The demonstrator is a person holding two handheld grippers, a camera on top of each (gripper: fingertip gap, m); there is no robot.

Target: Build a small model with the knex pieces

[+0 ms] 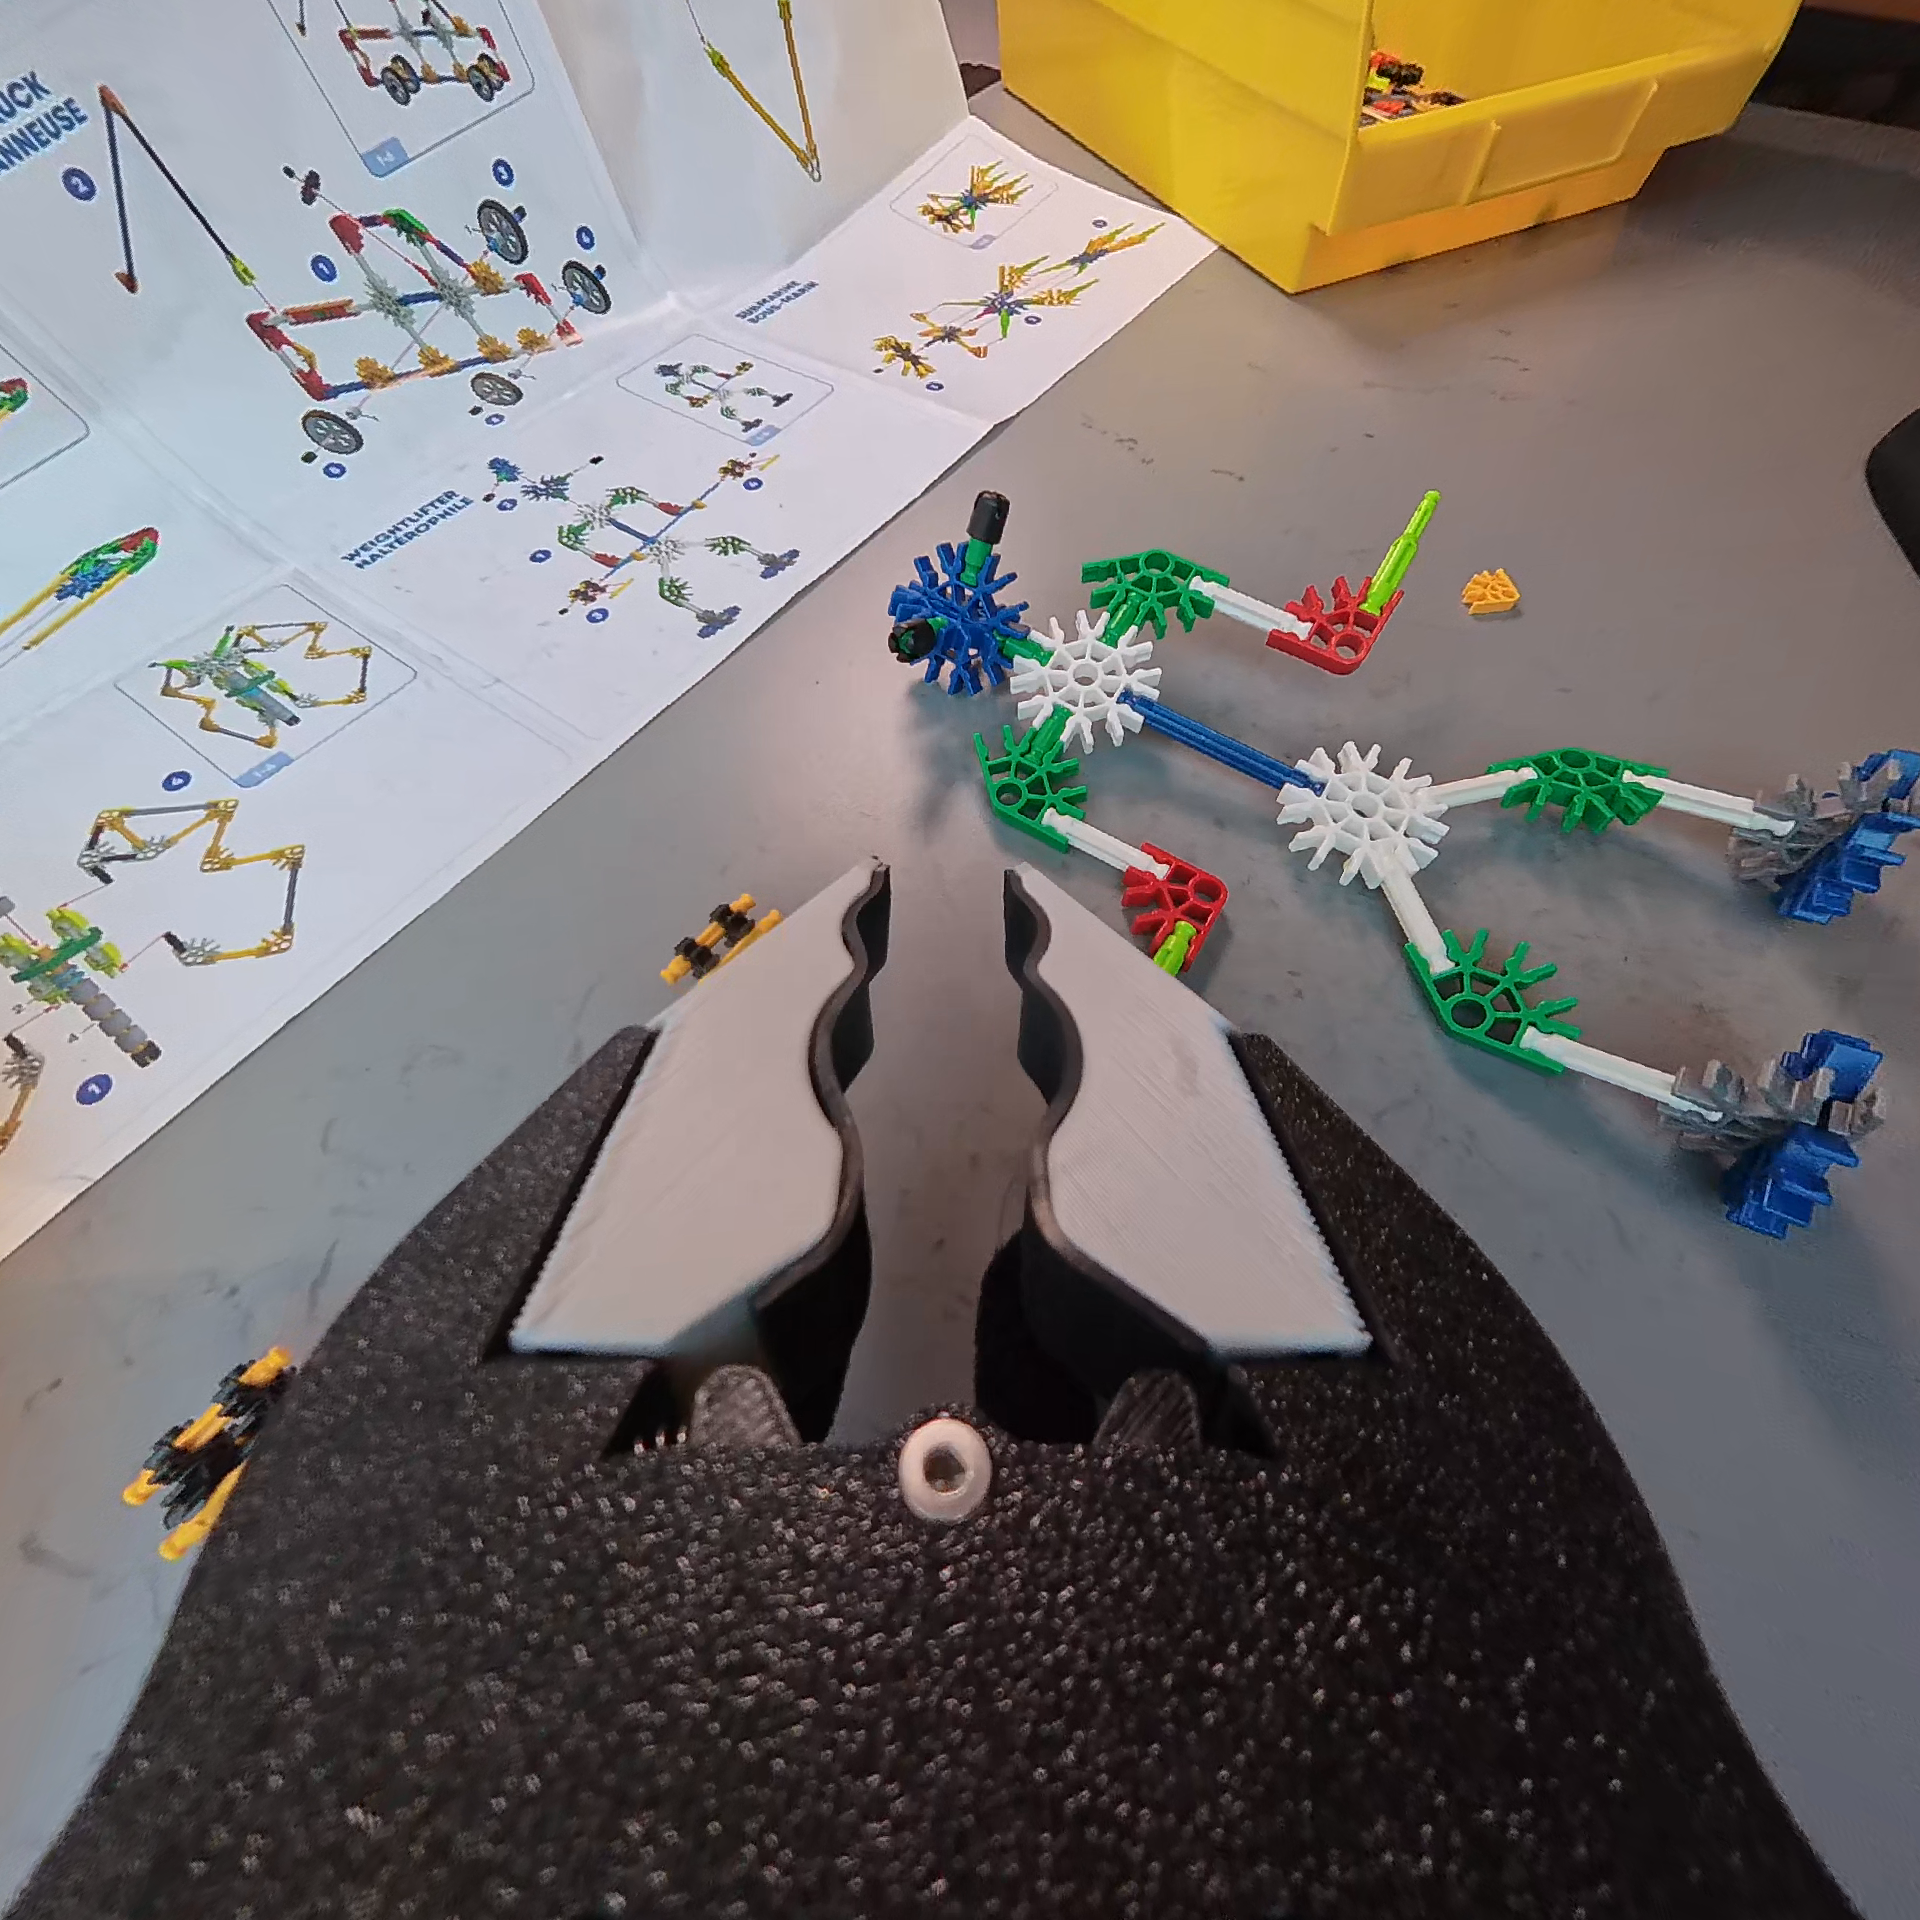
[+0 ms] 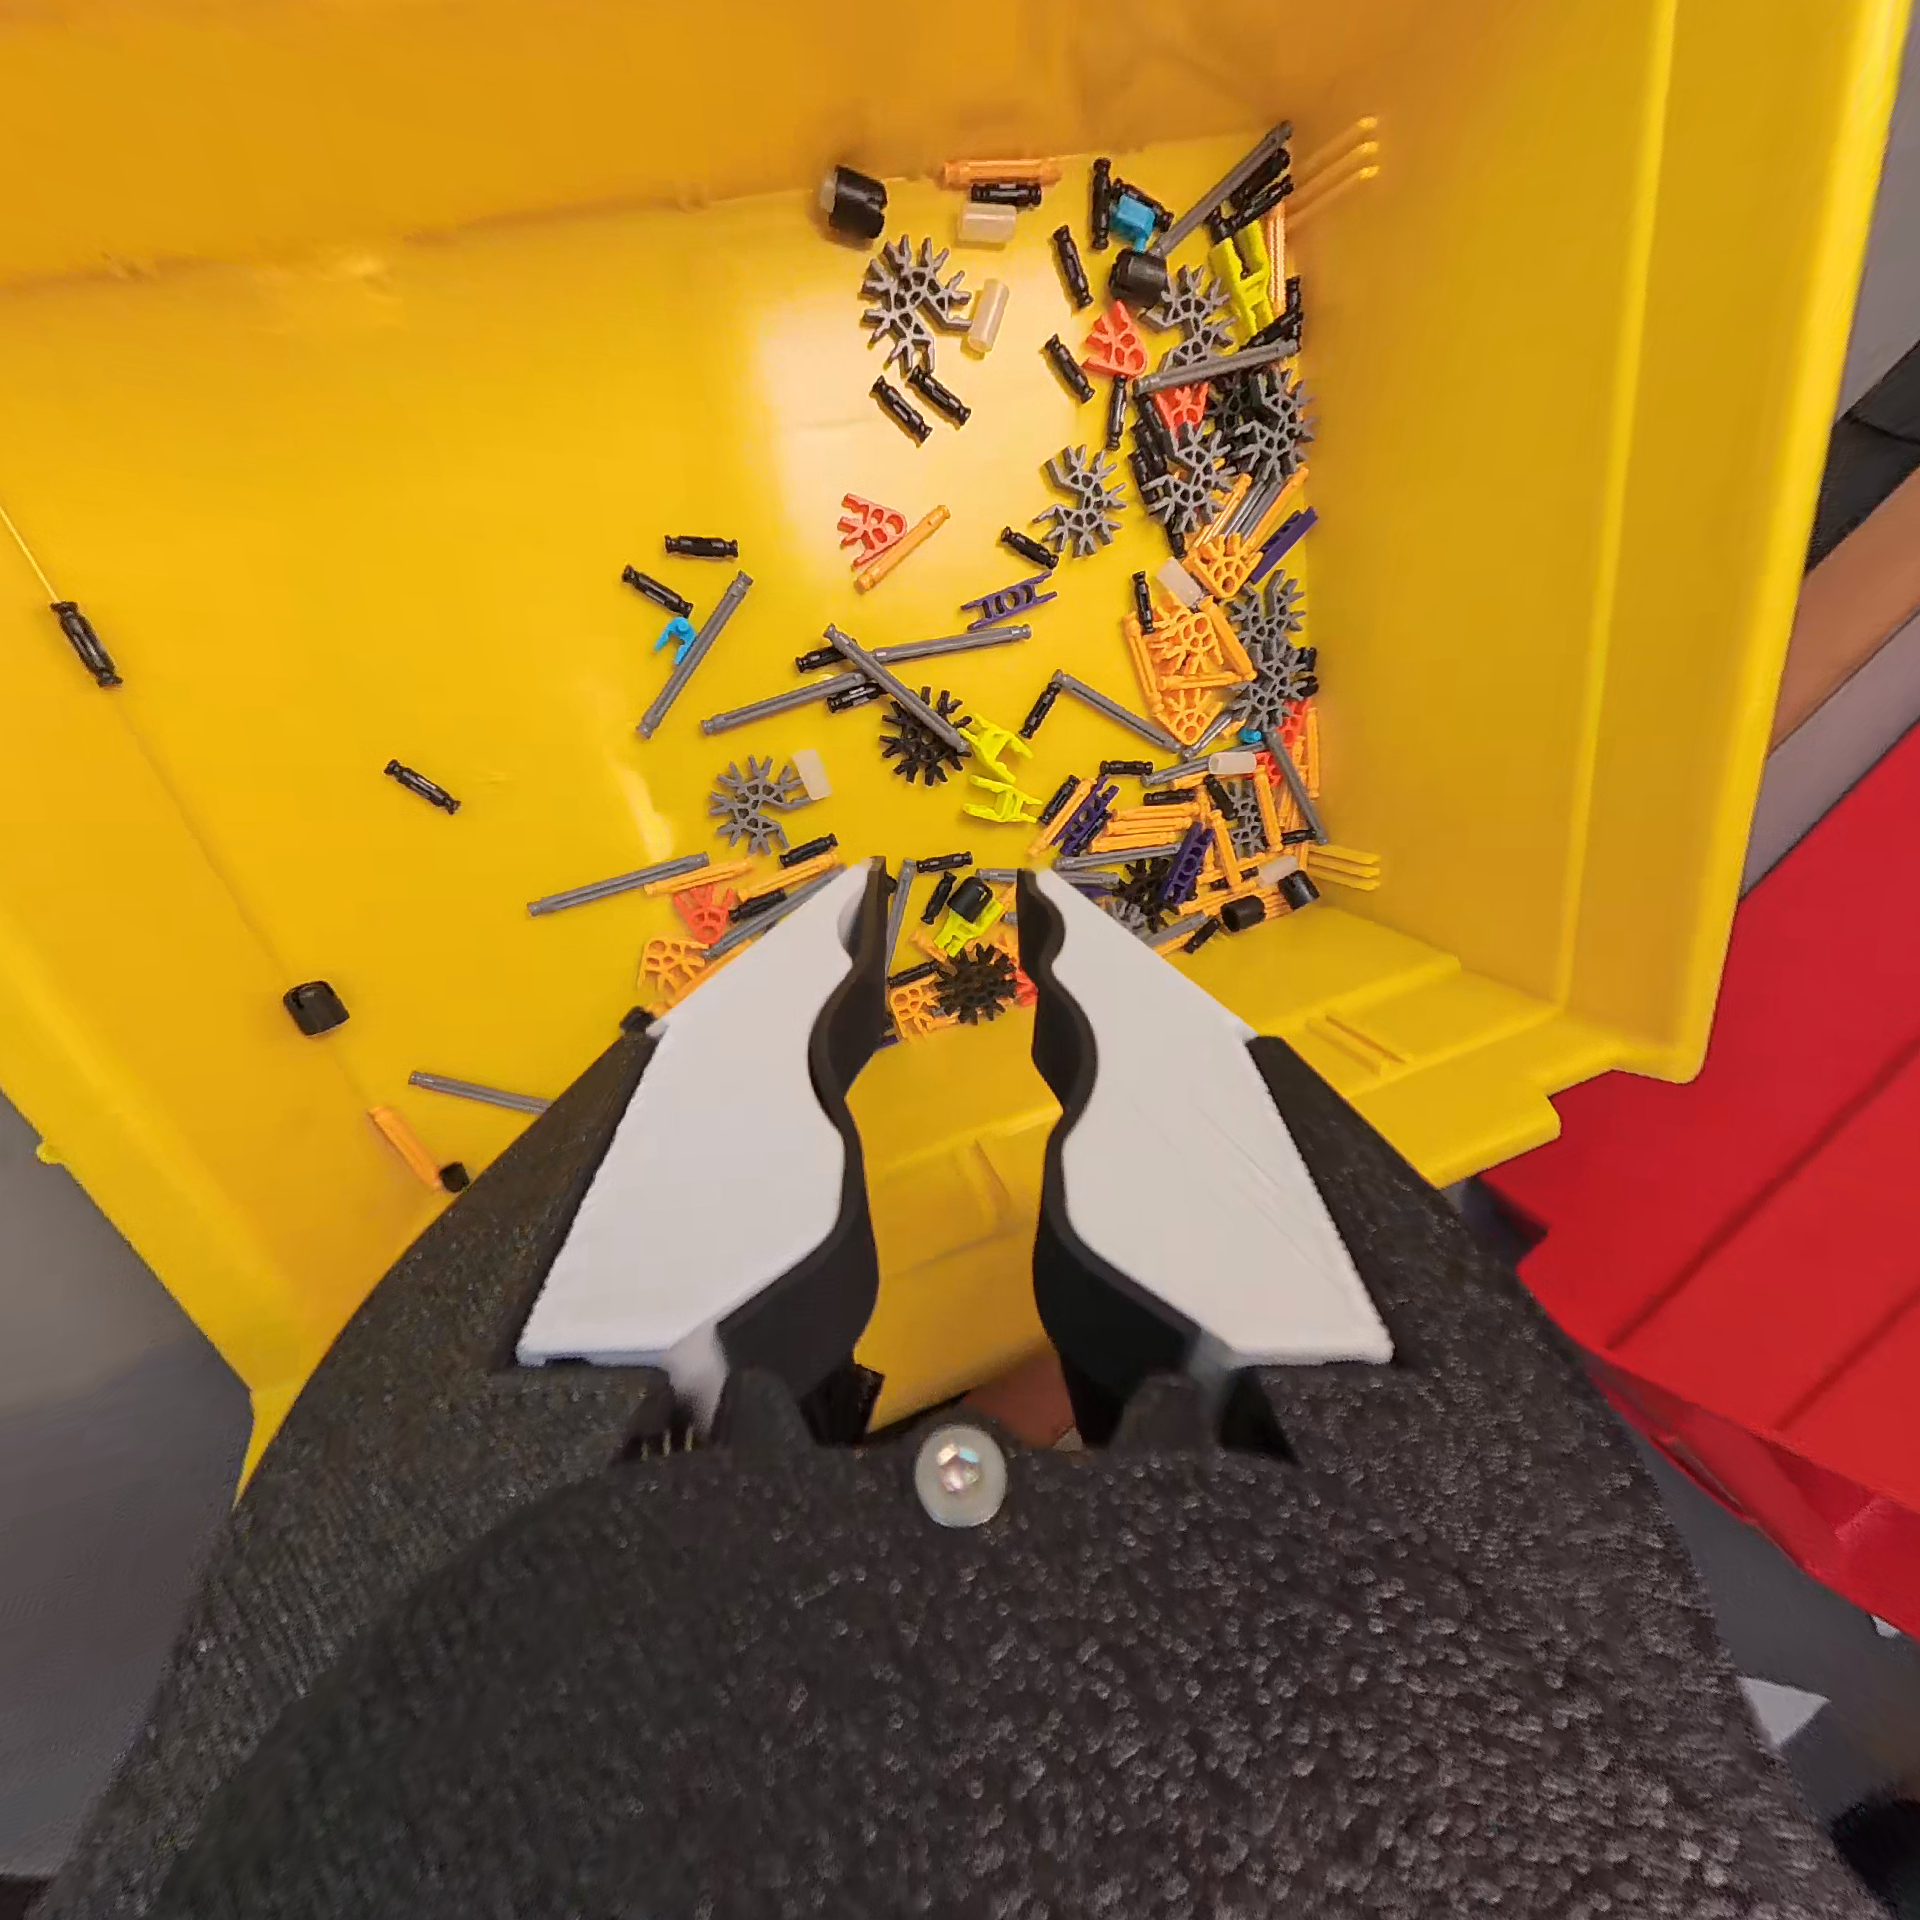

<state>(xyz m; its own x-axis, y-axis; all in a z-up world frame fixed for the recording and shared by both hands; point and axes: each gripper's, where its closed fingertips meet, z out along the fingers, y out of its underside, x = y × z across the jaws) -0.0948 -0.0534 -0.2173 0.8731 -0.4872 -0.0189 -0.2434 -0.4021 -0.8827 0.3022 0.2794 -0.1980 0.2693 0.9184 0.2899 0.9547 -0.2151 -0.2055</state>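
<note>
My left gripper (image 1: pixel 943 878) is open and empty above the grey table. Just right of it lies a flat figure built of rods and connectors (image 1: pixel 1361 805), with white, green, red and blue pieces; its nearest red connector (image 1: pixel 1179 902) is beside my right fingertip. My right gripper (image 2: pixel 951 881) is open and empty, reaching into a yellow bin (image 2: pixel 312 520) that holds several loose rods and connectors. A lime piece with a black cap (image 2: pixel 966 912) and a black round connector (image 2: pixel 974 985) lie between its fingers, below them.
A folded instruction sheet (image 1: pixel 364 468) covers the table's left. Small yellow and black assemblies lie by my left finger (image 1: pixel 717 935) and at the gripper's left (image 1: pixel 208 1449). A small orange connector (image 1: pixel 1491 590) lies right. The yellow bin (image 1: pixel 1351 125) stands behind. Red bins (image 2: pixel 1787 1195) sit beside it. Spacing between my two grippers at the tips: around 50 cm.
</note>
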